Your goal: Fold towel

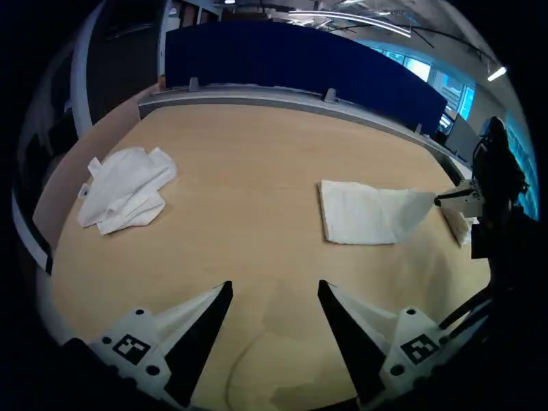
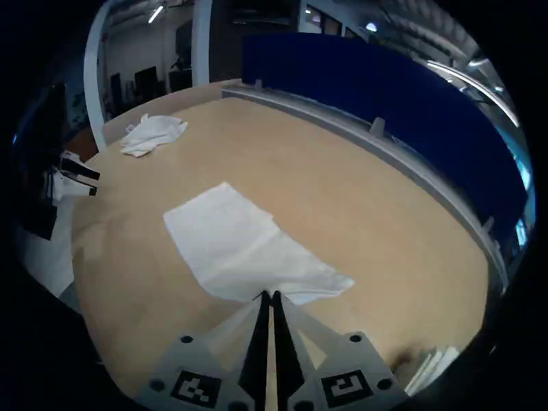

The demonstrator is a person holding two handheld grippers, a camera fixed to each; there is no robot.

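- While the right gripper pinches one corner of the towel in closed fingers, raised for folding, the rest lies flat on the table.
- Fingers of the left gripper spread wide, empty.

An open office: a wide wooden desk with a blue divider screen along its far edge, strip lights overhead, windows far right.

Left gripper view, far right edge: right gripper body dark and cut off, towel end hidden behind it. Right gripper view: towel corner hidden between fingers; left gripper at left edge mostly dark.
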